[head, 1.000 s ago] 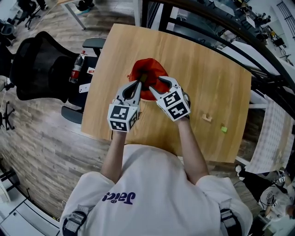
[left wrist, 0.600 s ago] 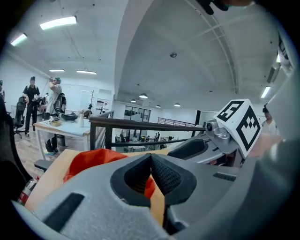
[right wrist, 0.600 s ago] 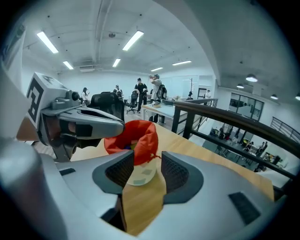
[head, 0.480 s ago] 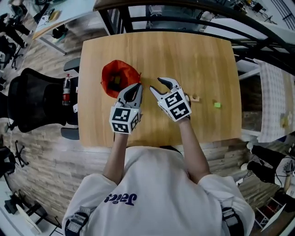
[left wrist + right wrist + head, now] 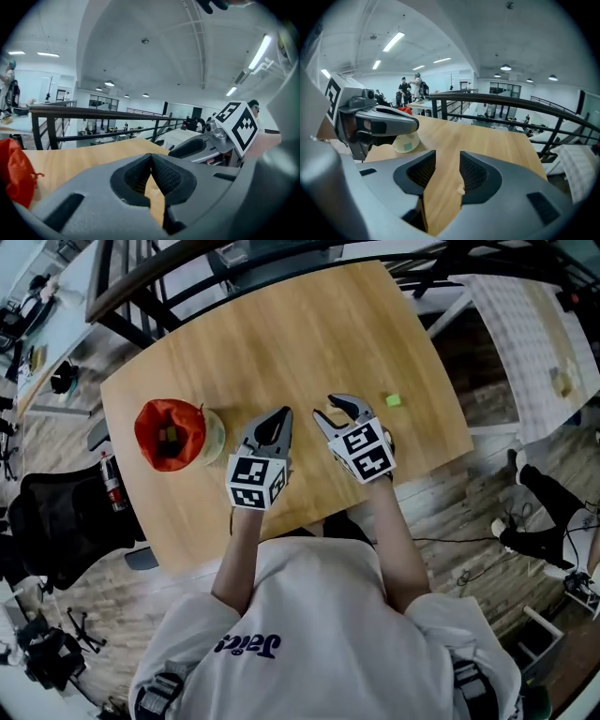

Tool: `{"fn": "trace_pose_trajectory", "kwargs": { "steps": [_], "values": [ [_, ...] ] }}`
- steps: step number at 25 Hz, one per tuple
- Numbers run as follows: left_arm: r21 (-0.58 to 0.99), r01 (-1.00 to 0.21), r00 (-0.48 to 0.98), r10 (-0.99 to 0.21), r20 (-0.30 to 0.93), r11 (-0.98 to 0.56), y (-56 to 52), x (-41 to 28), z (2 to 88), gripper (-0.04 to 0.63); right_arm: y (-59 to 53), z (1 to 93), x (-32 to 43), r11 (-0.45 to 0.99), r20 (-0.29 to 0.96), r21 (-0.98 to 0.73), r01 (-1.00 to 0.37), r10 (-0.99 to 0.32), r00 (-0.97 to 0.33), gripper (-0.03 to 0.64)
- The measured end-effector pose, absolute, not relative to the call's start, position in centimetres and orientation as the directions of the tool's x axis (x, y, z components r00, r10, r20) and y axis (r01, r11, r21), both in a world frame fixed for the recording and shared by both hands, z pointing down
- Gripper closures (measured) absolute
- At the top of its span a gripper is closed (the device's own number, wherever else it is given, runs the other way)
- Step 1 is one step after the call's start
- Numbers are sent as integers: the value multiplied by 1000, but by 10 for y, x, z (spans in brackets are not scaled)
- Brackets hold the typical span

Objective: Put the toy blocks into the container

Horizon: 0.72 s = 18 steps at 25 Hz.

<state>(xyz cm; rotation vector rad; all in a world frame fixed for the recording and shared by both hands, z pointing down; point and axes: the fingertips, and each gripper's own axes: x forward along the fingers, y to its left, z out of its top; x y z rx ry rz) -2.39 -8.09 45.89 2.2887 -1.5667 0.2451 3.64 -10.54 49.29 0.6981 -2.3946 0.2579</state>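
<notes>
A red bag (image 5: 169, 434) with blocks inside stands open at the table's left. My left gripper (image 5: 285, 412) is shut and empty over the middle of the table, its fingertips meeting in the left gripper view (image 5: 151, 157). Beside it my right gripper (image 5: 325, 409) is open; its jaws have just been closing. In the right gripper view (image 5: 447, 161) a small wood-coloured block (image 5: 461, 190) lies on the table in the gap, at the right finger's inner edge, and the pads do not press on it. A green block (image 5: 393, 400) lies to the right of this gripper.
A pale round roll (image 5: 213, 434) sits against the red bag's right side, also in the right gripper view (image 5: 405, 143). The wooden table (image 5: 309, 324) ends close behind the green block. A black railing runs past the far edge. A black chair (image 5: 56, 521) stands left.
Both grippers have moved away from the red bag, rightward across the table to the loose blocks. The right jaws have narrowed a little. The left gripper stays shut.
</notes>
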Motion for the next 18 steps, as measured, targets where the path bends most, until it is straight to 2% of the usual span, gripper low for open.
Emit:
{"fn": "trace_pose_trajectory", "kwargs": {
  "steps": [9, 18],
  "values": [
    [223, -832, 554, -742, 378, -508, -113, 104, 495, 581, -122, 534, 180, 658, 674, -27, -752, -543, -500, 460],
    [236, -803, 593, -692, 411, -548, -132, 167, 548, 581, -145, 591, 257, 537, 703, -22, -843, -591, -395, 460]
  ]
}}
